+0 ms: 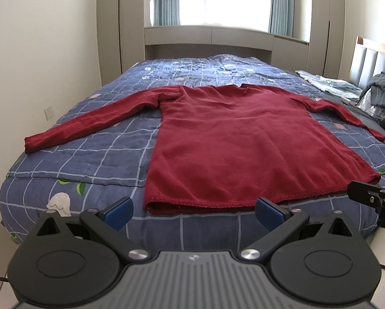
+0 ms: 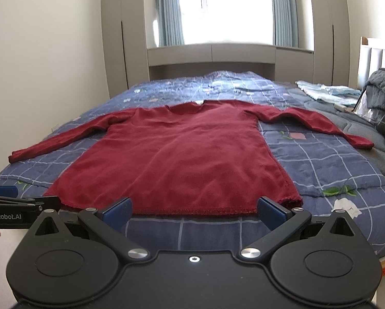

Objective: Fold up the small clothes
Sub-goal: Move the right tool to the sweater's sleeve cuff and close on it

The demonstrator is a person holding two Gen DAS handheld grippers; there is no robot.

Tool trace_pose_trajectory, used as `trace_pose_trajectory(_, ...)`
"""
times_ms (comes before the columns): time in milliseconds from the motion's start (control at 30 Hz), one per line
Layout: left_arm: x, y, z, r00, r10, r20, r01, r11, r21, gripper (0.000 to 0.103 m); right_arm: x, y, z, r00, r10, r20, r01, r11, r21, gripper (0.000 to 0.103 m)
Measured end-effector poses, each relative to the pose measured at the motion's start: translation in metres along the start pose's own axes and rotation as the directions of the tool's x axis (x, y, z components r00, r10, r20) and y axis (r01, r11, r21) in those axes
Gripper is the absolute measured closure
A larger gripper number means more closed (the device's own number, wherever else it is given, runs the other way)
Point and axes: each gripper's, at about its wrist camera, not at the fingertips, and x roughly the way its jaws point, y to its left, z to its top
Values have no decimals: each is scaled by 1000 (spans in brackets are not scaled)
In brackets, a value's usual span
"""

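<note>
A dark red long-sleeved shirt (image 1: 231,141) lies flat on the bed, both sleeves spread out, hem toward me; it also shows in the right wrist view (image 2: 182,159). My left gripper (image 1: 193,212) is open and empty, just short of the hem's left part. My right gripper (image 2: 193,209) is open and empty, just short of the hem's right part. Each gripper shows at the edge of the other's view: the right one in the left wrist view (image 1: 372,198), the left one in the right wrist view (image 2: 14,200).
The bed has a blue checked quilt (image 1: 89,154). A grey padded jacket (image 1: 383,95) and light blue folded cloth (image 1: 326,81) lie at the far right. A headboard (image 2: 380,59) stands on the right, a wall on the left, a window beyond.
</note>
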Motion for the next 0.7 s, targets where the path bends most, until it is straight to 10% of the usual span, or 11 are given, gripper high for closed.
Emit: trace_pose_trajectory(700,86,-25,114,998,-20,-55,19,1000,-17,0,93,-55,66,983,-144,-113,143,990,-16,0)
